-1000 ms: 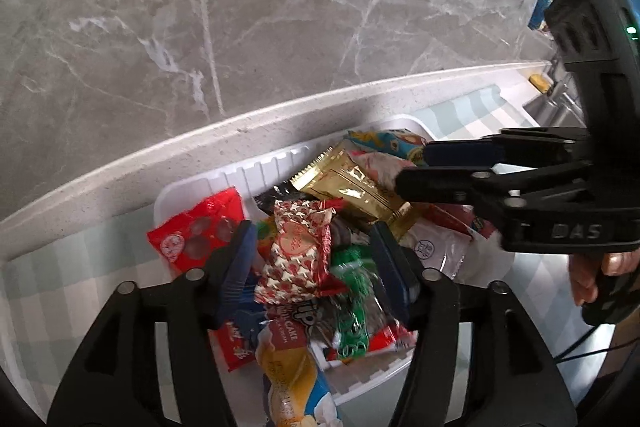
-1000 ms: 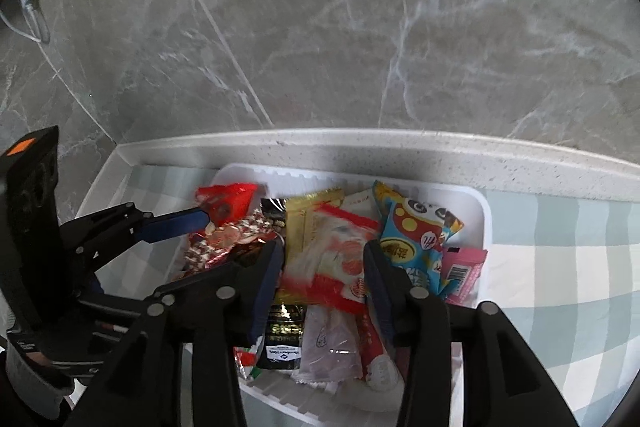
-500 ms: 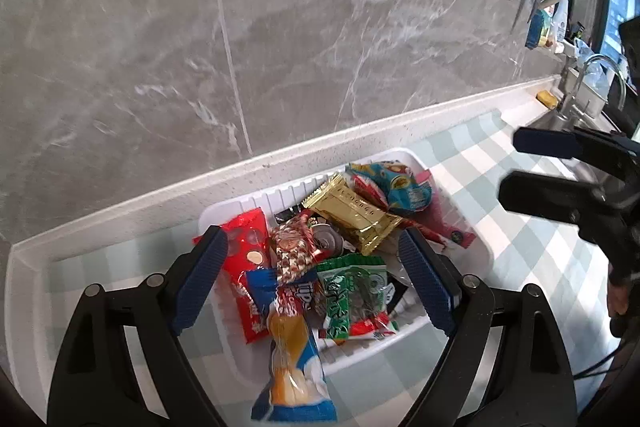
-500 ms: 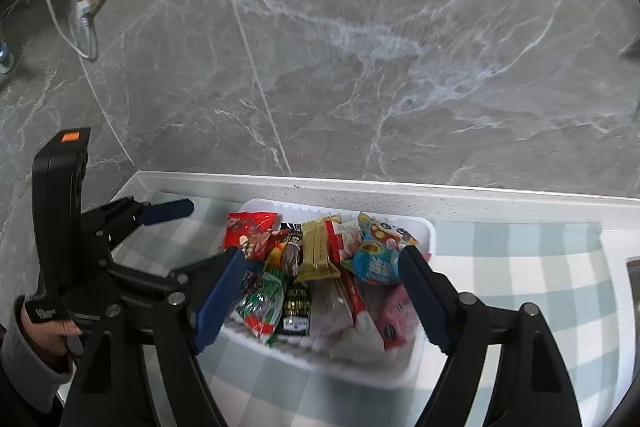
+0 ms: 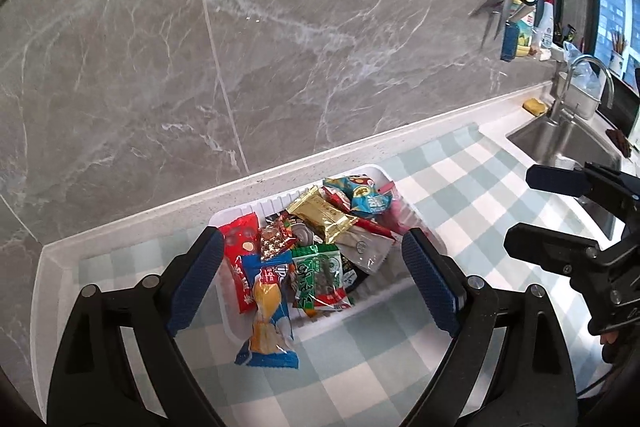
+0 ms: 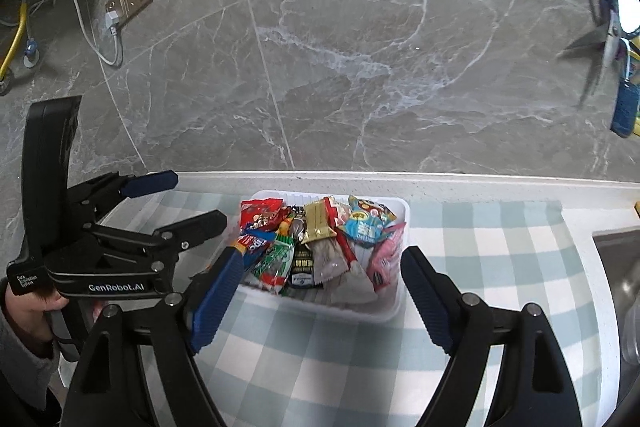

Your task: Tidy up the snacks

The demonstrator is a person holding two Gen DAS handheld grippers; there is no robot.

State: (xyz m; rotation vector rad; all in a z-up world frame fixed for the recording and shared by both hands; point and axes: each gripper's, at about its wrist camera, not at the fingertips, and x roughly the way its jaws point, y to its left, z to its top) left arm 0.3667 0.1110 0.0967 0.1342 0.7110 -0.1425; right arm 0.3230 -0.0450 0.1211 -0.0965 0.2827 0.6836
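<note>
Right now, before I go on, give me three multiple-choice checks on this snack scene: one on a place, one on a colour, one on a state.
1. Where does the orange-and-blue packet lie?
A. Hanging over the white tray's near rim onto the checked cloth
B. In the sink
C. Flat on the tray's floor

2. What colour is the packet lying near the tray's back wall?
A. Purple
B. Gold
C. Black

3. How do the two grippers stand?
A. Both shut on packets
B. Left open, right shut
C. Both open and empty

Answers: 1 A, its lower end rests on the cloth past the rim. 2 B, shiny gold foil. 3 C, the left gripper and right gripper show wide gaps with nothing between the pads; both have just been opening.
</note>
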